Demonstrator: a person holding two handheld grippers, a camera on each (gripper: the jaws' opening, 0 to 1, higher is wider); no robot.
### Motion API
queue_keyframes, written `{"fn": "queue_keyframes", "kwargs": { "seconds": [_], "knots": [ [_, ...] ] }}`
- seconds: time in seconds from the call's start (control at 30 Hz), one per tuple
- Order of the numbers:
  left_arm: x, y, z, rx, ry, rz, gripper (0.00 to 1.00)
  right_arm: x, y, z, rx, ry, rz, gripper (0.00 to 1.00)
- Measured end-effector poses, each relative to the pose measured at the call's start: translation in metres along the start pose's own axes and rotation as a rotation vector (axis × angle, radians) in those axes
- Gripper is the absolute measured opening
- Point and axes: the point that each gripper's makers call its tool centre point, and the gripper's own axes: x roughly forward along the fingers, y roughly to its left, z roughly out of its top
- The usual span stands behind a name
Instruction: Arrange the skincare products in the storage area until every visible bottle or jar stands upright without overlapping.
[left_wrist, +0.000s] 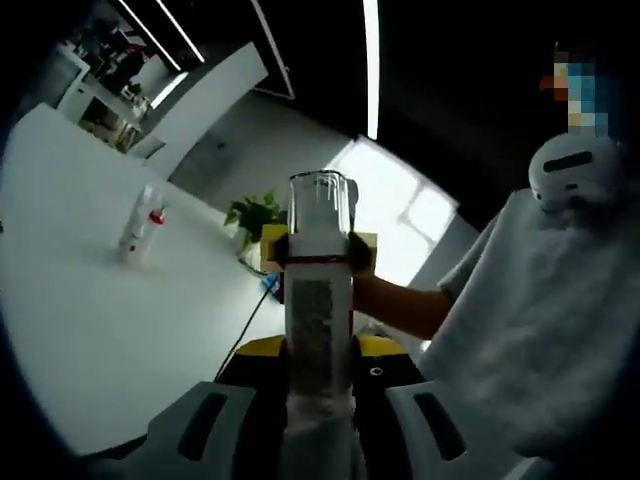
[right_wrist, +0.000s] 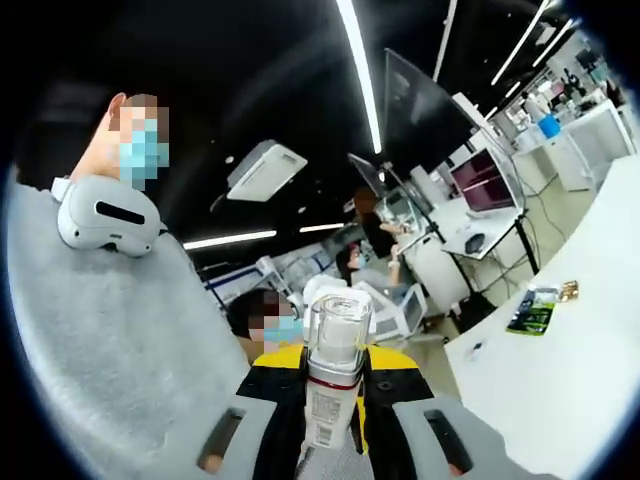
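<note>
- In the left gripper view, the left gripper (left_wrist: 318, 420) is clamped on a tall slim bottle with a clear cap and a dark printed label (left_wrist: 319, 300), held up off the white desk (left_wrist: 90, 320).
- The right gripper (left_wrist: 318, 252), yellow with black pads, pinches the same bottle just below its cap from the far side.
- In the right gripper view, the right gripper (right_wrist: 335, 420) is closed around the bottle (right_wrist: 335, 370).
- A small white bottle with a red collar (left_wrist: 140, 228) stands on the desk toward its far edge, well apart from the grippers.
- A green potted plant (left_wrist: 254, 215) sits beyond the desk's far edge.
- A person in a grey top (left_wrist: 560, 330) stands close.
- A green packet (right_wrist: 533, 308) lies near the desk's far edge.
</note>
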Motion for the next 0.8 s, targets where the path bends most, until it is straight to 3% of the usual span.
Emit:
{"fn": "queue_keyframes", "kwargs": {
  "seconds": [0.1,0.37,0.53,0.67,0.73,0.77,0.8],
  "knots": [
    [0.0,-0.001,0.005,-0.019,-0.031,-0.013,0.2,-0.002,0.0,0.005,0.014,-0.027,0.003,0.14],
    [0.005,-0.001,0.01,0.068,-0.05,0.008,0.2,-0.006,-0.004,0.01,0.005,-0.061,-0.047,0.15],
    [0.0,0.027,0.016,0.121,-0.049,0.163,0.19,-0.01,-0.029,0.01,0.032,-0.077,-0.197,0.14],
    [-0.008,0.052,0.025,0.168,-0.066,0.321,0.19,-0.007,-0.053,0.007,0.023,-0.065,-0.381,0.17],
    [-0.009,0.059,0.027,0.217,-0.04,0.379,0.19,-0.004,-0.06,0.005,0.016,-0.058,-0.429,0.17],
    [-0.011,0.067,0.028,0.254,-0.012,0.448,0.19,-0.004,-0.068,0.006,0.056,-0.091,-0.493,0.17],
    [-0.01,0.068,0.029,0.265,-0.008,0.467,0.19,-0.004,-0.071,0.007,0.056,-0.099,-0.513,0.18]
  ]
}}
